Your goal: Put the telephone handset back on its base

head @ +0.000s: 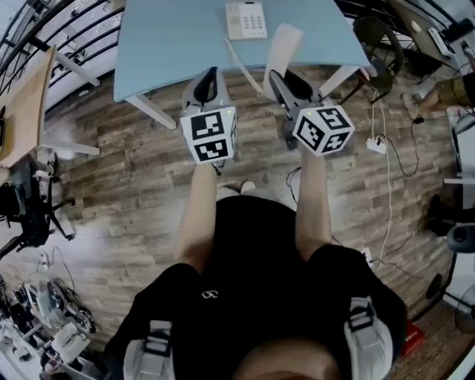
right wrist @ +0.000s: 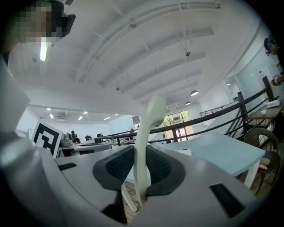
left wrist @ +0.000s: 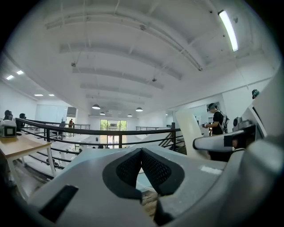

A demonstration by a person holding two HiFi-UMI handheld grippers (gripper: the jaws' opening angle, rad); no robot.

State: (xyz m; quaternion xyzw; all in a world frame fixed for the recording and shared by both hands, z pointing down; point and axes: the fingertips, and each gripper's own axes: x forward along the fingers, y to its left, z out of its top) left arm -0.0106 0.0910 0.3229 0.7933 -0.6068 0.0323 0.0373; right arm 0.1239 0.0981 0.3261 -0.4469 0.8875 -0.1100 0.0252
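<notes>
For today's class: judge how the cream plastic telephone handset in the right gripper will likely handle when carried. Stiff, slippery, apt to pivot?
Probably stiff: the cream plastic telephone handset holds its curve above the right gripper. Perhaps slippery and apt to pivot, as its smooth shell is pinched low down. Its pale cord may tug slightly.

Smooth plastic handset (right wrist: 148, 119), wood-plank floor (head: 126, 171), matt tabletop (head: 171, 44)

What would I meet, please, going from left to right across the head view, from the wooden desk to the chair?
In order: wooden desk → left tool → telephone base → right tool → dark chair. The handset, gripped in the right tool, overlaps it, so I leave it out.
</notes>
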